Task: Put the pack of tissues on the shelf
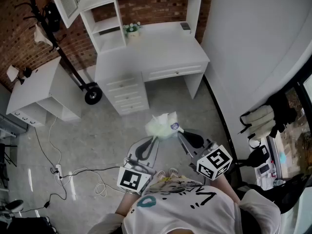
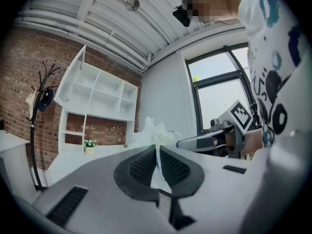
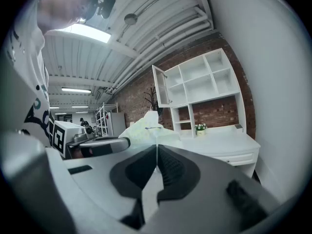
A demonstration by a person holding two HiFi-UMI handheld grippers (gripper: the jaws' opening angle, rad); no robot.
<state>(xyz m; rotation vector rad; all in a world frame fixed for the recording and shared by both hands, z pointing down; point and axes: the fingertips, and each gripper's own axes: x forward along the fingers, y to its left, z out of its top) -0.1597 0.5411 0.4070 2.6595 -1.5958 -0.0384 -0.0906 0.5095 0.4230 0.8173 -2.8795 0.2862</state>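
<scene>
The pack of tissues (image 1: 163,125), pale green and white in crinkled plastic, hangs in the air over the grey floor in front of me. My left gripper (image 1: 156,138) is shut on the wrapping at its left edge. My right gripper (image 1: 179,131) is shut on its right edge. In the left gripper view the jaws (image 2: 157,149) pinch thin film, with the pack (image 2: 153,129) just beyond. The right gripper view shows the jaws (image 3: 157,149) closed on the wrapping below the pack (image 3: 143,127). The white shelf unit (image 1: 109,25) stands on a desk ahead, well away from the pack.
A white desk (image 1: 165,48) with drawers carries a small flower pot (image 1: 131,29). An open cabinet door (image 1: 66,1) juts out at upper left. A black coat rack (image 1: 48,28), a low white cabinet (image 1: 39,89) and floor cables (image 1: 58,169) lie left. A wall and window are to the right.
</scene>
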